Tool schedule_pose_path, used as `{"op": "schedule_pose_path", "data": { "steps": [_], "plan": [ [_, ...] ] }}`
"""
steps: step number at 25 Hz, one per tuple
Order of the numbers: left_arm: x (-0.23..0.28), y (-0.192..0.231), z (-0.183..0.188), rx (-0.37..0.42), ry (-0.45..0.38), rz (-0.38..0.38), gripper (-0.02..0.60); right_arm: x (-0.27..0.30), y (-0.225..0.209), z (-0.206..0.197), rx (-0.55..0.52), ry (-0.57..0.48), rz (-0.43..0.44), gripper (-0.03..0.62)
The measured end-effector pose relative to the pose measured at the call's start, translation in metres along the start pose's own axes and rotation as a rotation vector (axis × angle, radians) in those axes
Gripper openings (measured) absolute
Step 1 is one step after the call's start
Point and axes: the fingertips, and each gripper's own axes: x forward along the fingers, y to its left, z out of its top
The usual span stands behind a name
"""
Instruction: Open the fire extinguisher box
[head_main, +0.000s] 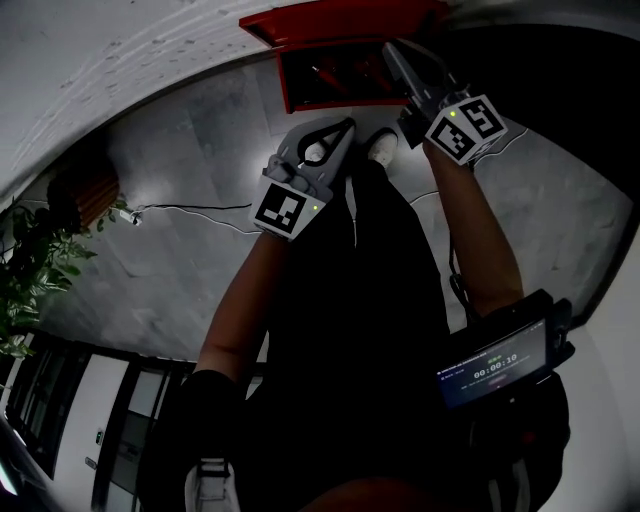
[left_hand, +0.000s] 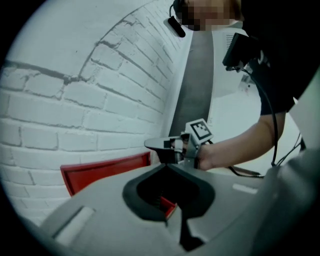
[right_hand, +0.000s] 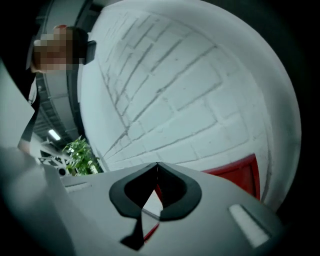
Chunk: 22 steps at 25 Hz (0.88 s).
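The red fire extinguisher box (head_main: 335, 80) sits at the white brick wall, top centre of the head view. The left hand-held gripper (head_main: 347, 124) and the right hand-held gripper (head_main: 390, 48) are both clenched on nothing. The right one is just beside the box, probably to push its door.

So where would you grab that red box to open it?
On the box, likely the thin upper edge, near the corner where the right hand-held gripper sits. Come from the open room side, since the box backs onto the brick wall. That edge looks like a narrow lip that the jaws could pinch. No handle is visible.
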Motion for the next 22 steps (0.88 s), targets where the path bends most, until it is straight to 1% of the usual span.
{"op": "schedule_pose_path", "data": {
  "steps": [3, 5, 7, 9, 13, 16, 19, 22],
  "plan": [
    [-0.009, -0.006, 0.039, 0.023, -0.052, 0.002, 0.000, -0.019, 0.047, 0.022, -0.160, 0.028, 0.072, 0.009],
    [-0.018, -0.015, 0.063, 0.036, -0.073, 0.002, 0.000, -0.034, 0.082, 0.035, -0.253, 0.046, 0.120, 0.009],
    [-0.028, -0.026, 0.088, 0.047, -0.092, 0.001, 0.000, -0.049, 0.119, 0.051, -0.332, 0.062, 0.171, 0.009],
    [-0.038, -0.038, 0.113, 0.062, -0.114, -0.002, 0.000, -0.066, 0.151, 0.069, -0.385, 0.067, 0.211, 0.009],
    [-0.062, -0.068, 0.159, 0.086, -0.149, -0.017, 0.000, -0.098, 0.205, 0.101, -0.422, 0.061, 0.263, 0.009],
    [-0.080, -0.085, 0.183, 0.089, -0.154, -0.018, 0.000, -0.119, 0.240, 0.121, -0.432, 0.051, 0.287, 0.009],
    [-0.090, -0.096, 0.202, 0.090, -0.173, -0.015, 0.000, -0.134, 0.265, 0.134, -0.427, 0.036, 0.308, 0.009],
    [-0.095, -0.107, 0.218, 0.101, -0.191, -0.018, 0.000, -0.143, 0.275, 0.142, -0.442, 0.036, 0.313, 0.009]
  ]
}}
